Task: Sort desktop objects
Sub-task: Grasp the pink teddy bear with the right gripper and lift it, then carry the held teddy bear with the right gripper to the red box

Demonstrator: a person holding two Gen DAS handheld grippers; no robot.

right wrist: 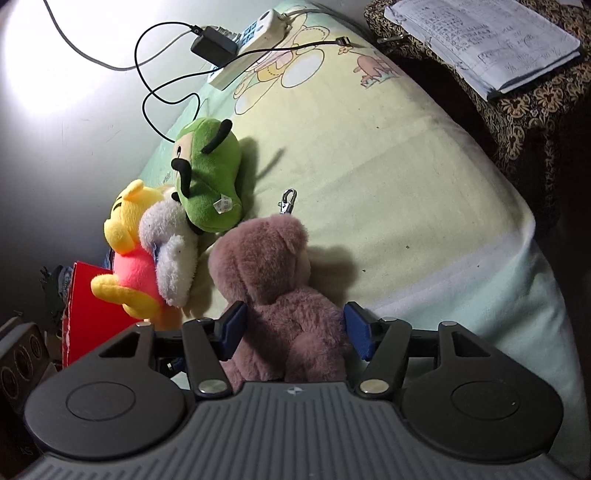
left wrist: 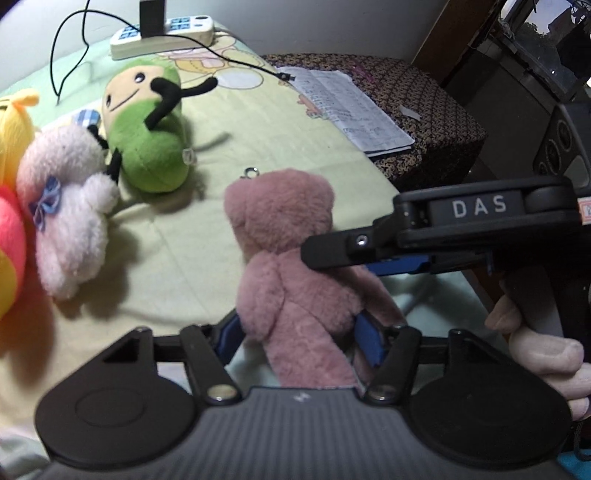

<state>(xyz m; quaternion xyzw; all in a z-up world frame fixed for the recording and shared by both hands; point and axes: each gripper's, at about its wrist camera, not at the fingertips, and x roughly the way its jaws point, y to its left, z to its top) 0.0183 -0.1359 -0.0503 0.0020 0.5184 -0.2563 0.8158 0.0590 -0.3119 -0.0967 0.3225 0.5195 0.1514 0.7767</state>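
A pink plush bear (left wrist: 284, 236) with a metal clip (right wrist: 289, 201) on its head stands upright on the bed. My left gripper (left wrist: 301, 339) is shut on the bear's lower body, both blue pads (left wrist: 371, 341) pressed into the fur. My right gripper (right wrist: 295, 328) reaches in from the right in the left wrist view. It is open around the bear's (right wrist: 273, 280) torso, and the fur brushes its pads (right wrist: 357, 330) without being squeezed. A green plush (left wrist: 147, 133), a white plush (left wrist: 62, 206) and a yellow-and-pink plush (right wrist: 129, 266) lie together to the left.
The toys rest on a pale green printed bed sheet (right wrist: 388, 177). A white power strip (left wrist: 162, 33) with a black adapter and a looping cable (right wrist: 147, 92) lies at the far end. A notebook (left wrist: 351, 107) sits on a patterned stool (left wrist: 424, 122) to the right. A red box (right wrist: 85, 314) stands left.
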